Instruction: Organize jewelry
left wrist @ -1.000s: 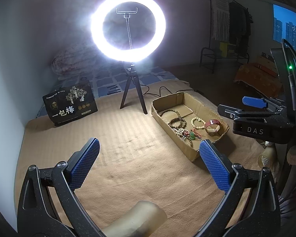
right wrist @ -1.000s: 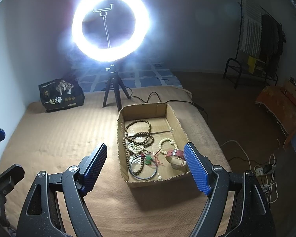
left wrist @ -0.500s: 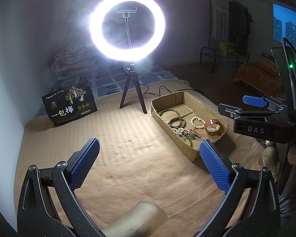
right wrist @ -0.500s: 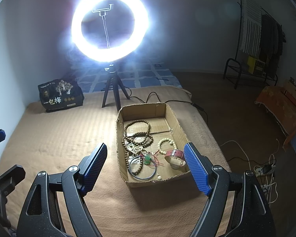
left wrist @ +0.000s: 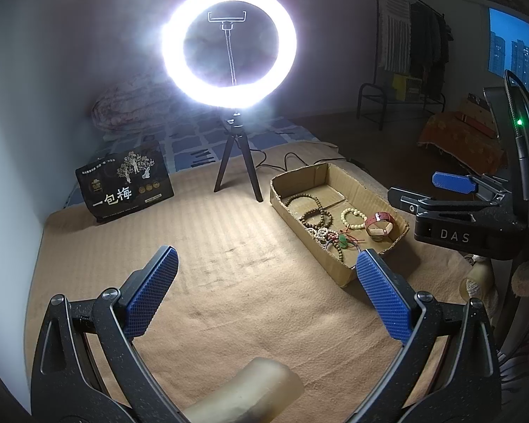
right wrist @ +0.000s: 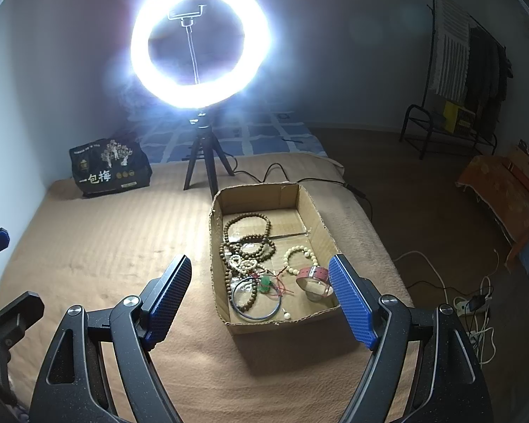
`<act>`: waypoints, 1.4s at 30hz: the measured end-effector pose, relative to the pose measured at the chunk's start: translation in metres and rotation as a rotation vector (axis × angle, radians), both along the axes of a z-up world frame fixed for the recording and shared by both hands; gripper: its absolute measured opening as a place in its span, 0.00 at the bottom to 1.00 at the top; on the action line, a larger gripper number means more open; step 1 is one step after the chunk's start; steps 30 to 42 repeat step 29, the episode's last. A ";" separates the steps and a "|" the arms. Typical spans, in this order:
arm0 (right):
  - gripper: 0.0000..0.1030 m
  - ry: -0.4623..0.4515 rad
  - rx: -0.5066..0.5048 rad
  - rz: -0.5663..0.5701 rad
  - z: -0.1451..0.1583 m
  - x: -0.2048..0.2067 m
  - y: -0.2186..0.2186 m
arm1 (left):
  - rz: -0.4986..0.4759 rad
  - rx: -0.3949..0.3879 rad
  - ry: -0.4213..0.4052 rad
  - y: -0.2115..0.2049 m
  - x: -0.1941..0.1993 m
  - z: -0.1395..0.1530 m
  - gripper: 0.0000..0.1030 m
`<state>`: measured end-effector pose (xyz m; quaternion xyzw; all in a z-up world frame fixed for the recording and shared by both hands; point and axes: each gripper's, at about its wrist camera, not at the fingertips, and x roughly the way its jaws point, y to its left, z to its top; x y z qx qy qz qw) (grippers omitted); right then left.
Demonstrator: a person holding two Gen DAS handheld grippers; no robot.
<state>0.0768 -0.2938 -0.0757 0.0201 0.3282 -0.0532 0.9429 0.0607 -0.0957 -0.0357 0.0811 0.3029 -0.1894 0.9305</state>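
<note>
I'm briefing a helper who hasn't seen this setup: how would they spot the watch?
Find the cardboard box right of the ring light's tripod. The watch lies in its near right corner, beside a cream bead bracelet. It alone has a flat red strap, not beads.

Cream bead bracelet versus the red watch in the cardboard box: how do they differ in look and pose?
The cream bead bracelet is a loop of pale round beads lying flat; the red watch is a solid red strap band with a light case, standing curled on edge. The bracelet lies farther from the right gripper, the watch nearer. Both rest in the cardboard box, right side, next to each other; neither is gripped.
</note>
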 end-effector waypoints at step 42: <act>0.78 0.008 -0.005 0.016 -0.003 -0.002 0.001 | 0.028 0.000 -0.002 0.002 -0.003 -0.003 1.00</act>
